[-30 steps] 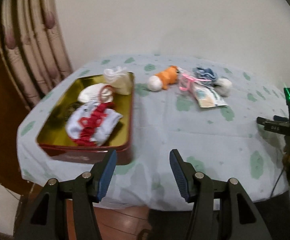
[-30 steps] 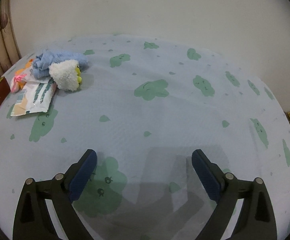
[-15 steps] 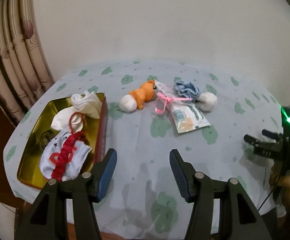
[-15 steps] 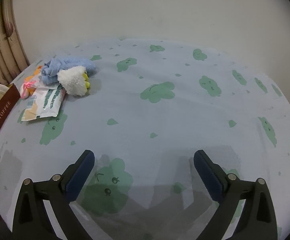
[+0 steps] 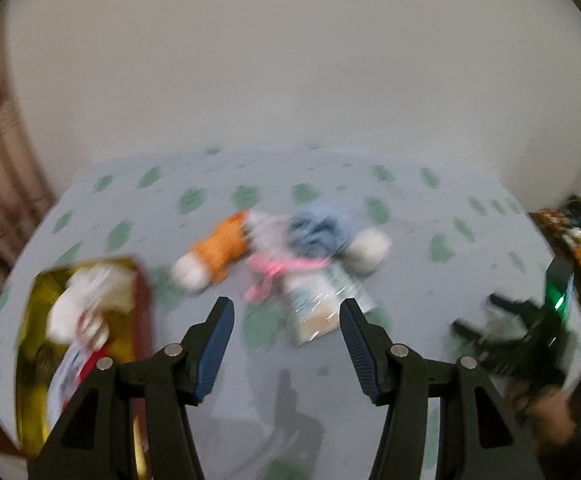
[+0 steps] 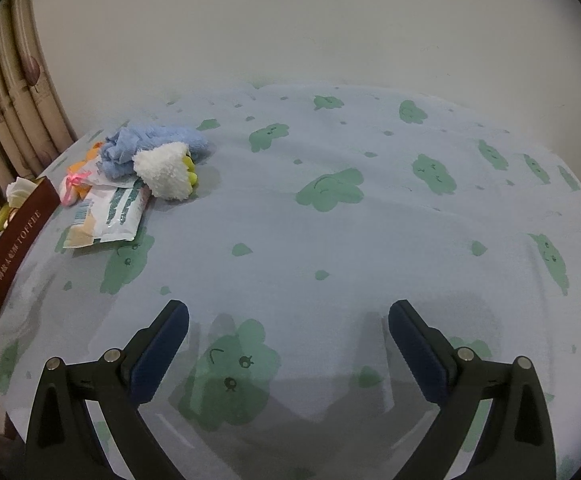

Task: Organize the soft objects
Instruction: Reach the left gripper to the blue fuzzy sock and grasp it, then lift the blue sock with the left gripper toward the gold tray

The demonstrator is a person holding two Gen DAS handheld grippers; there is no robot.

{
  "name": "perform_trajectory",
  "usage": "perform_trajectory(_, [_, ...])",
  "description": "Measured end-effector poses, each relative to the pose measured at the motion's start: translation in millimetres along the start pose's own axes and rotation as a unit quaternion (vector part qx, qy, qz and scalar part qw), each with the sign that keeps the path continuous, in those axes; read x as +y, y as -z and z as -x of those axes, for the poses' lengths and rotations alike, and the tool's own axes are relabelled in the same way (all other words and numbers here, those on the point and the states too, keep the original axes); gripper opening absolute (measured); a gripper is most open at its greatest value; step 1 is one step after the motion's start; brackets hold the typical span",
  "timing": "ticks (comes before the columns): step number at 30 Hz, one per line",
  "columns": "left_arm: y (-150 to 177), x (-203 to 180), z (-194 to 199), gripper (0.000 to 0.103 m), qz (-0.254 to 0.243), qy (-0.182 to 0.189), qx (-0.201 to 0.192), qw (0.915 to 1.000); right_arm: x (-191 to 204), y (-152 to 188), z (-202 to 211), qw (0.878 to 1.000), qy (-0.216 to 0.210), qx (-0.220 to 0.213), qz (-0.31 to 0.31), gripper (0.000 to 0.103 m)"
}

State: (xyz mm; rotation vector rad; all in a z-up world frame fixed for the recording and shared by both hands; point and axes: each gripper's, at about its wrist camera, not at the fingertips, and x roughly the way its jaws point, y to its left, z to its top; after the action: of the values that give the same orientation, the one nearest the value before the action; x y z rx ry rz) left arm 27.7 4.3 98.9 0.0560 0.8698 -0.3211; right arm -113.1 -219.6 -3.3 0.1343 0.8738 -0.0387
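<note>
Though the left wrist view is smeared by motion blur, the left tool [image 5: 286, 330] reads clearly: jaws spread apart, nothing between them, hanging above the counter [image 6: 370, 240] with its pale blue, green-blotched cloth. Landmark: the toffee tin [image 6: 14, 248], red-sided, gold inside, at the counter's left edge. In the tin lie white soft pieces with red trim [image 5: 86, 312] (details too blurred to name). Just right of the tin sits an orange plush toy [image 5: 218, 252]; beyond it a pink ribbon [image 5: 274, 272], a flat plastic packet [image 6: 108, 214] and a crumpled blue cloth [image 6: 146, 146], all bunched and touching. A white fluffy toy [image 6: 164, 174] leans on the blue cloth, farthest of the heap from the tin. The right tool [image 6: 288, 346] is well right of the tin, over bare cloth, jaws wide, holding nothing.
</note>
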Motion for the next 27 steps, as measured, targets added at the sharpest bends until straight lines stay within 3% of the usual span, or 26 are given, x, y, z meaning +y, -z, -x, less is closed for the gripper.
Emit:
perform_trajectory(4, [-48.2, -11.9, -28.9, 0.056, -0.023, 0.046, 0.021, 0.9985, -1.9, -0.1, 1.6, 1.0, -0.006, -0.004, -0.005, 0.1])
perform_trajectory(9, [-100.9, -33.0, -90.6, 0.056, -0.074, 0.039, 0.083, 0.9931, -3.0, -0.5, 2.4, 1.0, -0.012, -0.008, -0.007, 0.1])
perform_trajectory(11, [-112.7, -39.3, -119.8, 0.056, -0.098, 0.039, 0.121, 0.987, -3.8, -0.4, 2.6, 1.0, -0.014, -0.009, -0.009, 0.1])
perform_trajectory(14, [-123.2, -42.9, -154.0, 0.056, -0.12, 0.031, 0.157, 0.9798, -5.1, 0.1, 4.0, 1.0, -0.019, -0.012, -0.011, 0.1])
perform_trajectory(17, [-128.4, -36.7, -176.1, 0.056, -0.108, 0.041, 0.175, 0.9777, -5.9, 0.1, 4.3, 1.0, -0.022, -0.014, -0.013, 0.1])
perform_trajectory(21, [-126.3, -30.0, -202.7, 0.056, -0.086, 0.057, 0.232, 0.9673, -6.2, 0.2, 4.6, 0.999, -0.025, -0.015, -0.016, 0.1])
perform_trajectory(25, [-126.9, -31.3, -209.5, 0.056, -0.112, 0.024, 0.223, 0.9682, -6.6, 0.0, 4.8, 0.999, -0.026, -0.016, -0.015, 0.1])
perform_trajectory(27, [-127.4, -28.6, -215.4, 0.056, -0.105, 0.025, 0.23, 0.9671, -6.9, -0.1, 4.7, 0.999, -0.026, -0.016, -0.015, 0.1])
